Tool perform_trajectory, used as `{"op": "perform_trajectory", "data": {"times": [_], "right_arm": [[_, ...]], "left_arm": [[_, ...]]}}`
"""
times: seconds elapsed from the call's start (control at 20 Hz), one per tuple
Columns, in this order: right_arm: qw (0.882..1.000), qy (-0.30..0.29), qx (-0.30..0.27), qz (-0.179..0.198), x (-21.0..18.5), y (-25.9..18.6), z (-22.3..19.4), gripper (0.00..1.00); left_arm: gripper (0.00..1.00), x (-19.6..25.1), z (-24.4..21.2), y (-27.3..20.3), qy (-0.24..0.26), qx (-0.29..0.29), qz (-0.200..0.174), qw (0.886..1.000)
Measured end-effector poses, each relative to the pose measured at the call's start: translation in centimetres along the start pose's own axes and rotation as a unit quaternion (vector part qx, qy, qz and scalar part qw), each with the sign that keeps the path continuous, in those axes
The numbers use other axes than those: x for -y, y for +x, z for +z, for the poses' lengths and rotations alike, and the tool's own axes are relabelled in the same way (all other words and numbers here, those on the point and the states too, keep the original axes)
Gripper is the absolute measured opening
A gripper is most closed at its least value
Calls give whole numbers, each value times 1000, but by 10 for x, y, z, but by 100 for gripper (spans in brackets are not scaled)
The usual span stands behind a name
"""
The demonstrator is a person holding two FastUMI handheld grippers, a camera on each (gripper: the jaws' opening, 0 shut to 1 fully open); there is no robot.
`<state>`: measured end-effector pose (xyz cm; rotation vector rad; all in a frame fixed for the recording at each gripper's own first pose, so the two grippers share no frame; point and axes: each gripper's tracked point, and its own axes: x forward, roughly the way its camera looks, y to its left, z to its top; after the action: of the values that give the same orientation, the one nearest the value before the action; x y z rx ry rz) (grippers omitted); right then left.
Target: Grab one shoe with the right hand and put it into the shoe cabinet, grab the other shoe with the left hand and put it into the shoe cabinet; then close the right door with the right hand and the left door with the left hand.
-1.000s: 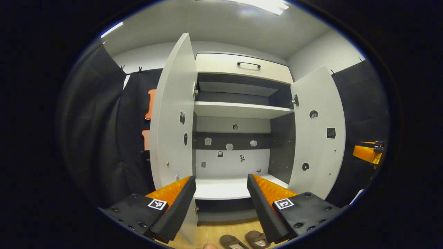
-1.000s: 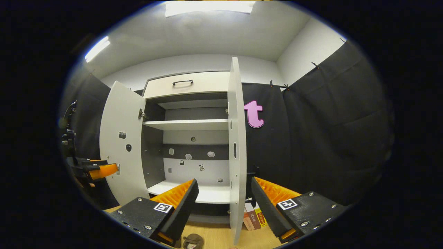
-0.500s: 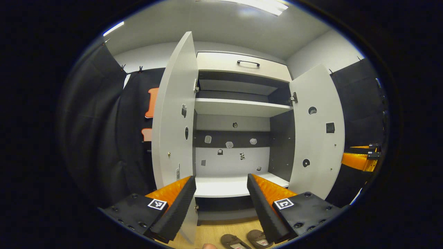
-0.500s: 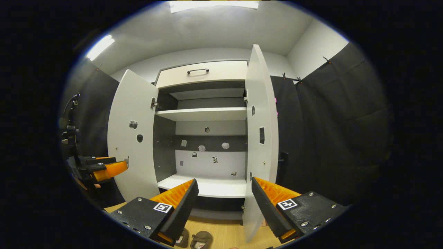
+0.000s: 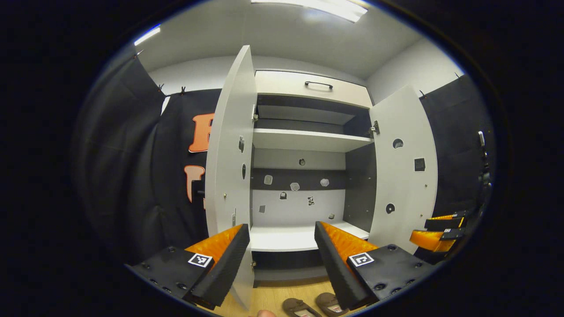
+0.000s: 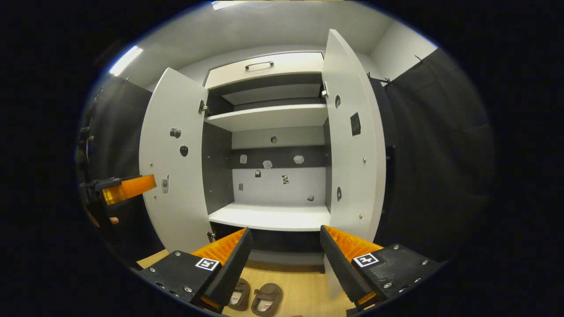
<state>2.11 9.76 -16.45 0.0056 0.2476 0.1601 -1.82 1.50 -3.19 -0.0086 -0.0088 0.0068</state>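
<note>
A white shoe cabinet (image 5: 304,145) (image 6: 273,119) stands with both doors swung wide. Its left door (image 5: 231,163) (image 6: 174,167) and right door (image 5: 403,167) (image 6: 354,145) flank bare shelves. Two brown shoes (image 6: 257,299) (image 5: 308,307) lie side by side on the wooden floor in front of the cabinet. In the left gripper view my left gripper (image 5: 282,255) is open and holds nothing, well above the shoes. In the right gripper view my right gripper (image 6: 284,259) is open too, with nothing in it, above the shoes. Each gripper appears as an orange shape at the edge of the other's view, the right gripper (image 5: 438,231) and the left gripper (image 6: 121,189).
The lower shelf (image 6: 273,218) (image 5: 286,241) is bare and white. A drawer with a dark handle (image 5: 318,83) tops the cabinet. Black cloth walls close in on both sides. A hand shows at the far left of the right gripper view.
The right gripper has swung left and tipped downward, so the cabinet interior and both shoes now sit before it. The left gripper has shifted only slightly.
</note>
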Motion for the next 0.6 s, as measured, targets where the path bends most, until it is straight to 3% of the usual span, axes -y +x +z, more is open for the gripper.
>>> {"op": "perform_trajectory", "data": {"times": [0.25,0.45,0.6], "right_arm": [[997,2,-77,17,-15,18,-113,94],[990,-14,-135,25,-23,27,-192,95],[982,7,-185,26,-26,33,-250,95]], "left_arm": [[97,-2,2,-3,13,8,11,1000],[96,2,6,-8,30,24,12,999],[94,8,7,-11,19,27,1,999]]}}
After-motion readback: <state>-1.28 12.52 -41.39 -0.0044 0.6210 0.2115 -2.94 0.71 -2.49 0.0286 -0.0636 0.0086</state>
